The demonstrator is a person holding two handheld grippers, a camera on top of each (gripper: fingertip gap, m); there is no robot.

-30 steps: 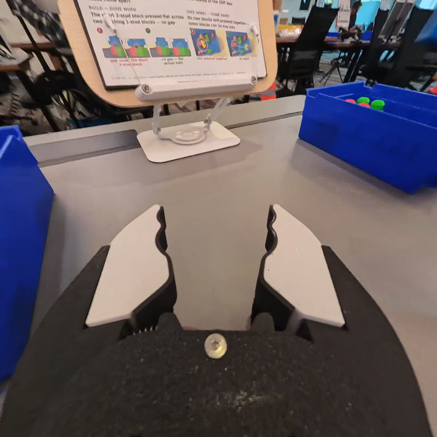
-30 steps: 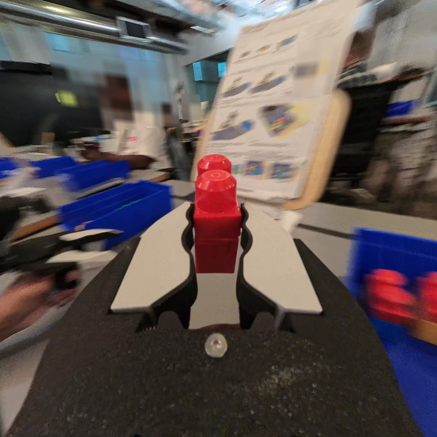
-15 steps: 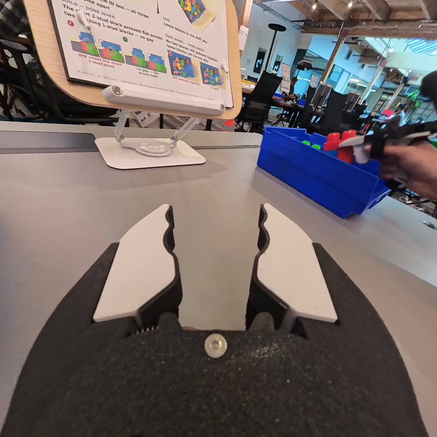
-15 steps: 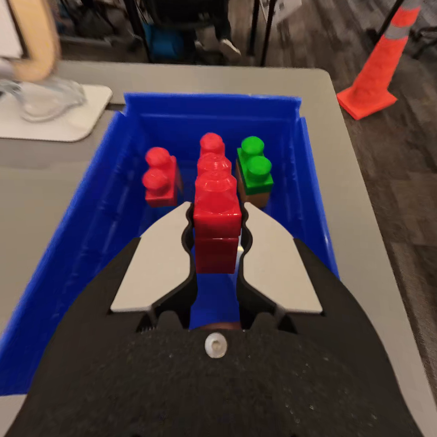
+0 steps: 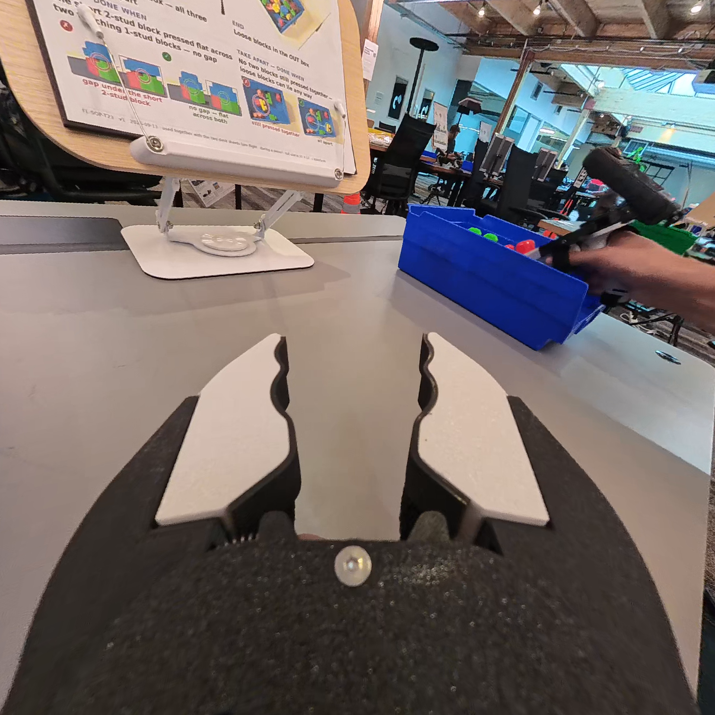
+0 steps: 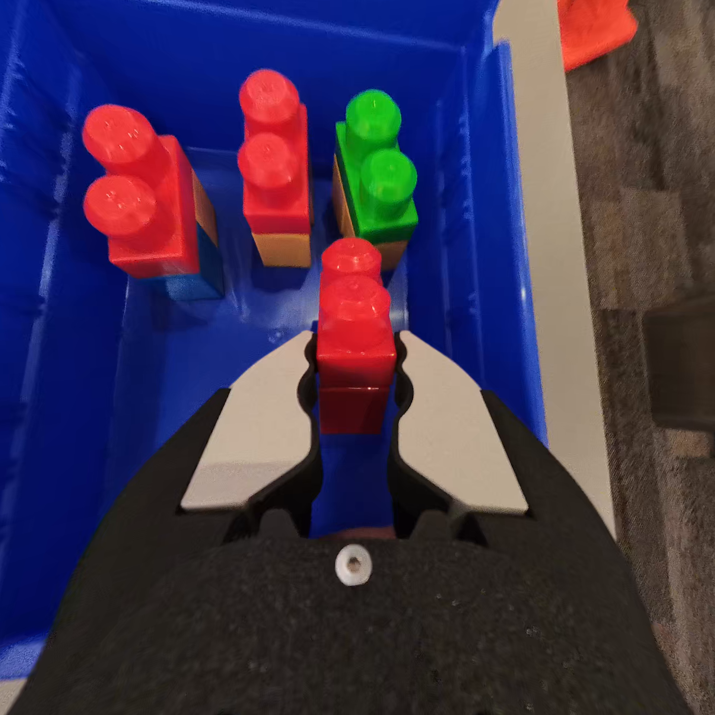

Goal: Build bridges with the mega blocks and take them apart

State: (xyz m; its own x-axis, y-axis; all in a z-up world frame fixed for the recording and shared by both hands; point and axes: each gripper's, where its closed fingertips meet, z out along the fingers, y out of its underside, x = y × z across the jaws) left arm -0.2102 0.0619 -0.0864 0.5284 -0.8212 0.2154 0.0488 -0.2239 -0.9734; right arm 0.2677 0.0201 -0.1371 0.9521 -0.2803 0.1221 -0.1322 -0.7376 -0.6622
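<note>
My right gripper (image 6: 354,350) is shut on a red two-stud block (image 6: 355,348) and holds it low inside the blue bin (image 6: 499,162), near its right wall. Three small bridges stand in the bin: a red-topped one (image 6: 143,201) at left, a red-topped one (image 6: 276,174) in the middle and a green-topped one (image 6: 381,178) at right. My left gripper (image 5: 353,348) is open and empty over the grey table (image 5: 116,348). In the left wrist view the bin (image 5: 483,286) stands at the right, with the right gripper (image 5: 541,249) and a hand above it.
An instruction sheet on a wooden board with a white stand (image 5: 216,247) stands at the table's back. The table's right edge (image 6: 557,271) runs close beside the bin, with floor and an orange cone (image 6: 596,31) beyond. Chairs and desks fill the room behind. Tip to tip, the grippers are about 50 centimeters apart.
My right gripper swung from facing the instruction board to the blue bin and lowered the red block into it. My left gripper turned right, staying open over the table.
</note>
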